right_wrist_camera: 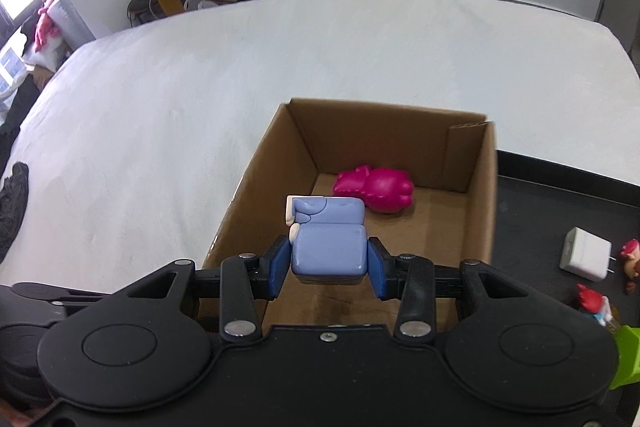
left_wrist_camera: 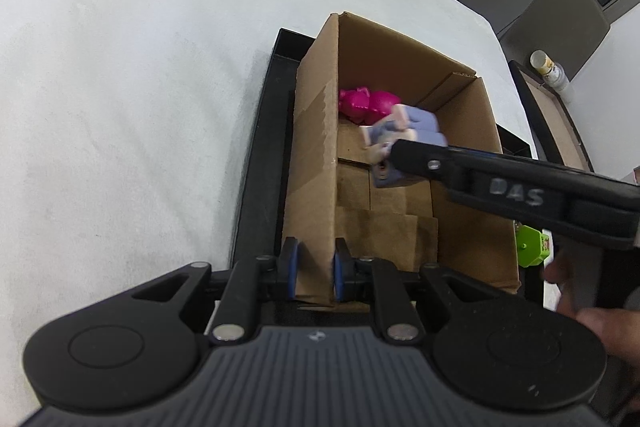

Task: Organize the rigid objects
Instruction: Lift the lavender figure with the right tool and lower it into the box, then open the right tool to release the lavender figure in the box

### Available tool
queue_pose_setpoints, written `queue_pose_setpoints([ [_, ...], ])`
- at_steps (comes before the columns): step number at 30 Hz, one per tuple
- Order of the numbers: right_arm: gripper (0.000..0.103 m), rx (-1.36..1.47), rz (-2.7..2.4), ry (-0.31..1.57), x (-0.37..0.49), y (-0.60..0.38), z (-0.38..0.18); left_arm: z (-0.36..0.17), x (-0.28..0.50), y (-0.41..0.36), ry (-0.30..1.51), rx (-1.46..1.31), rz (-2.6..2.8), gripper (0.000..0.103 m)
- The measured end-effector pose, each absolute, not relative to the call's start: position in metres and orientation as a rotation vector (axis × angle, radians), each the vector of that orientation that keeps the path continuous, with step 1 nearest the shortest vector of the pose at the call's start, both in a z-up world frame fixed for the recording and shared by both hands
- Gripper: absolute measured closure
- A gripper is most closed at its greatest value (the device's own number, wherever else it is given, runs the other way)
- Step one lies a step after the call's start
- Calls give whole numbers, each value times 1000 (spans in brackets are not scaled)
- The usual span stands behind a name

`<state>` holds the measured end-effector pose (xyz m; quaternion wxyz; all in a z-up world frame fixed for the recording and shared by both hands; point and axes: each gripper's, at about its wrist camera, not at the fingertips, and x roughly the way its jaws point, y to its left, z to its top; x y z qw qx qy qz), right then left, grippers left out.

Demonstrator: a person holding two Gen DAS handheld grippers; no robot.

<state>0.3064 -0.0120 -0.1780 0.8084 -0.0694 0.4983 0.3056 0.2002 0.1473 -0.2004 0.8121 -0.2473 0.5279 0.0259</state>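
In the left wrist view, we see the left gripper (left_wrist_camera: 313, 269) clamped on the near left wall of the cardboard box (left_wrist_camera: 316, 163), one blue pad on each side of the wall. The box stands in a black tray (left_wrist_camera: 260, 155) on the white worktop (left_wrist_camera: 120, 87). Inside the box, a pink toy (left_wrist_camera: 362, 103) lies near the far wall. The right gripper (left_wrist_camera: 394, 157) comes in from the right above the box and holds a light blue toy figure (left_wrist_camera: 416, 125).

In the right wrist view, we see the right gripper (right_wrist_camera: 329, 265) closed on the light blue toy figure (right_wrist_camera: 328, 251), its pads pressing on both sides. The figure hangs over the near part of the open box (right_wrist_camera: 476, 195). The pink toy (right_wrist_camera: 376, 189) rests on the box floor by the far wall. On the tray (right_wrist_camera: 560, 195), to the right of the box, lie a white charger (right_wrist_camera: 586, 259) and two small red-haired figurines (right_wrist_camera: 632, 263).
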Motion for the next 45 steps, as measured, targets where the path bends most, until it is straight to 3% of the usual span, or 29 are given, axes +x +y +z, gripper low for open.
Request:
queue_pose_setpoints([
  [15,61,-131,632,1075,310,5,-196,-204,197,156,1125,-550,19,86],
  [30,60,-135,654,1076,300,-20,-172,-200,198,150,1126,-529,36,86],
  [45,51,-98,599,1068,293,-52,-149,-201,204,141,1133,-508,56,86],
])
